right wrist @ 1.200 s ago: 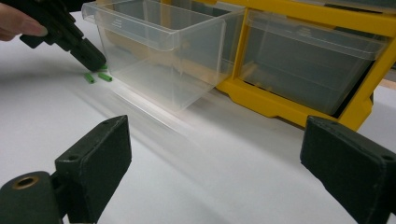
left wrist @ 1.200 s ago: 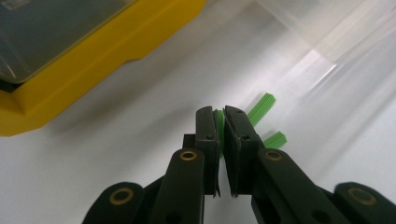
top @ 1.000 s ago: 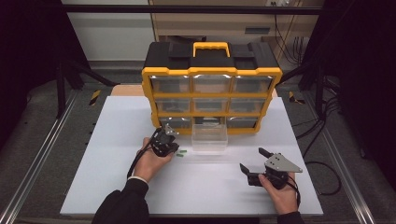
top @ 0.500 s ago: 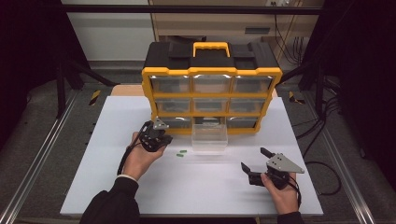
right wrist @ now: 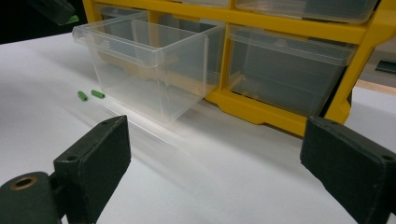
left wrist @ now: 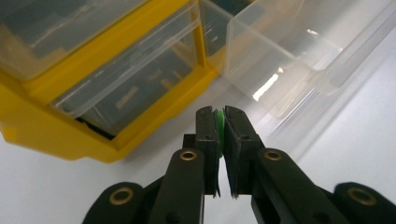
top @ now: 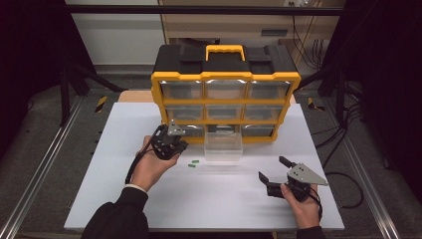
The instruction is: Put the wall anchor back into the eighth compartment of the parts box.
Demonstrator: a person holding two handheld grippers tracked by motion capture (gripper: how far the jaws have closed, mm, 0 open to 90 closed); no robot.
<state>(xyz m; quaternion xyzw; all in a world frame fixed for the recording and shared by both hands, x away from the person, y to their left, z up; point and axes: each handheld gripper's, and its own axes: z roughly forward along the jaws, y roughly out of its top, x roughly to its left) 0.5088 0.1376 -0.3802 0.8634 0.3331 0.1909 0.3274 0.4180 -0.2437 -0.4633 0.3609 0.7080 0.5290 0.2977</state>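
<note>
My left gripper [top: 180, 146] hangs above the white table, left of the pulled-out clear drawer [top: 223, 146]. In the left gripper view the left gripper [left wrist: 222, 125] is shut on a small green piece [left wrist: 218, 122], with the drawer [left wrist: 299, 56] ahead at the upper right. Two more green pieces [top: 193, 163] lie on the table by the drawer's front left corner; they also show as green pieces [right wrist: 91, 94] in the right gripper view. My right gripper [top: 271, 169] rests at the front right, jaws wide open and with nothing between them. From its own camera the right gripper [right wrist: 219, 154] faces the drawer [right wrist: 149, 60].
A yellow and black organizer cabinet [top: 226, 97] with several clear drawers stands at the back of the white table [top: 214, 199]. Cables run off the table's right side. Dark rails line both sides.
My left gripper rose from the table beside the green pieces and moved left and toward the cabinet with a green piece in its jaws. The right gripper stayed in place.
</note>
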